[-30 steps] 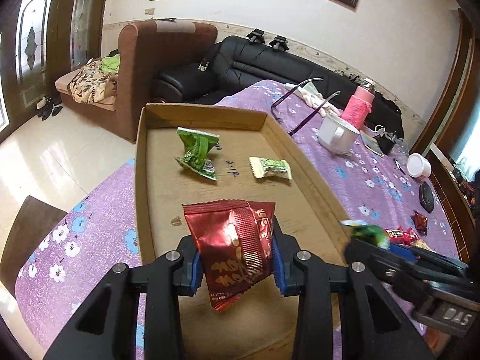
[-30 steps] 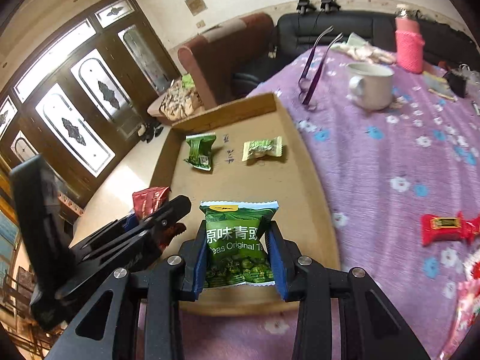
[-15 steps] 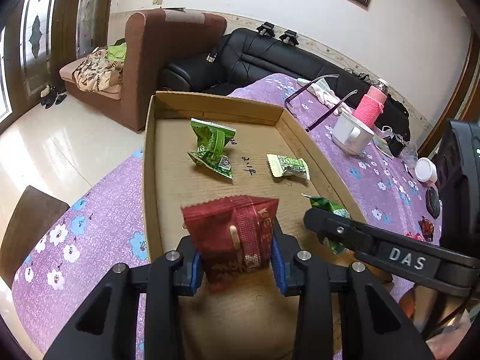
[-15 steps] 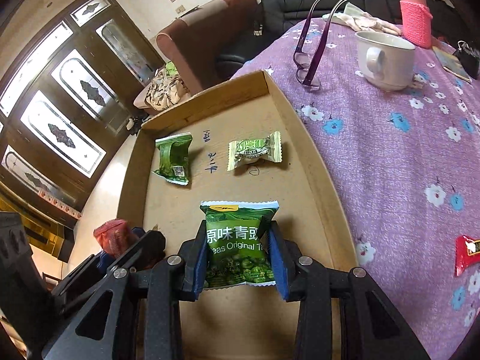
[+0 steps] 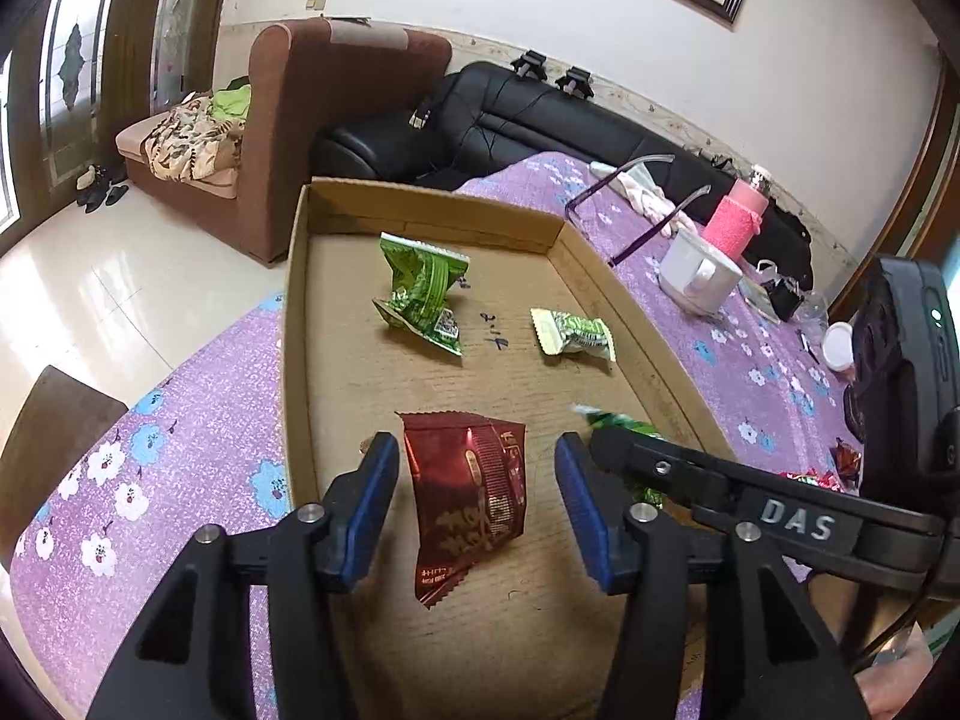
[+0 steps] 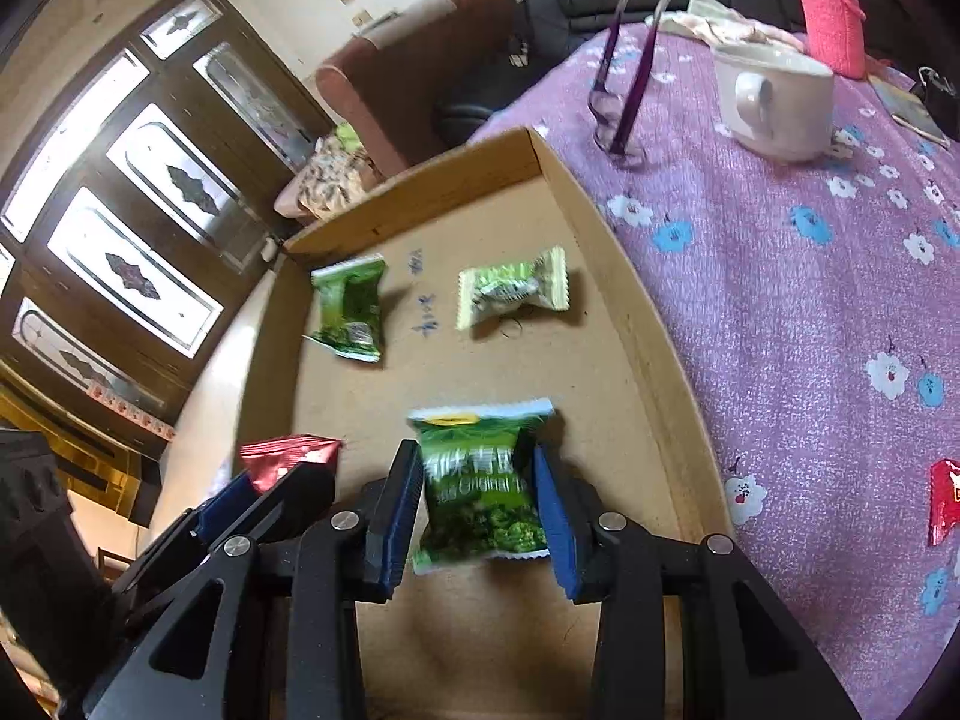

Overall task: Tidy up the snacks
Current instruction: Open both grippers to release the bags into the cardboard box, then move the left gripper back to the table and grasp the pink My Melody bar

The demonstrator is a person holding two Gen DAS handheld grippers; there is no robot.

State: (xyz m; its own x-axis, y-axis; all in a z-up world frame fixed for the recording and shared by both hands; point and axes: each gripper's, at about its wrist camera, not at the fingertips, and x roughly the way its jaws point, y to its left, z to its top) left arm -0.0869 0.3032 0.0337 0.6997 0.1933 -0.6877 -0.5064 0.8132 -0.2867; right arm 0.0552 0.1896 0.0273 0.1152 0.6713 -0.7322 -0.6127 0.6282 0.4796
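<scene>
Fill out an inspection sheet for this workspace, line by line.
Surface: purple floral tablecloth.
Job's things: cardboard tray holding two green packets; red packet between open left gripper jaws, which have just been opening; green pea packet clamped by right gripper.
Clutter: white mug, glasses, pink bottle, red snack.
Cables: nothing seen.
Surroundings: black sofa, brown armchair.

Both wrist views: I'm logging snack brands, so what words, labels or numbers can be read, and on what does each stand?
"DAS" – white letters on the right gripper arm.
"Original" – on the green pea packet in the right gripper; Chinese characters above it too blurred to read.
Gold characters on the red packet between the left gripper fingers: unreadable.
Blue handwriting on the cardboard tray floor: illegible.
Other green packets: print too small.
</scene>
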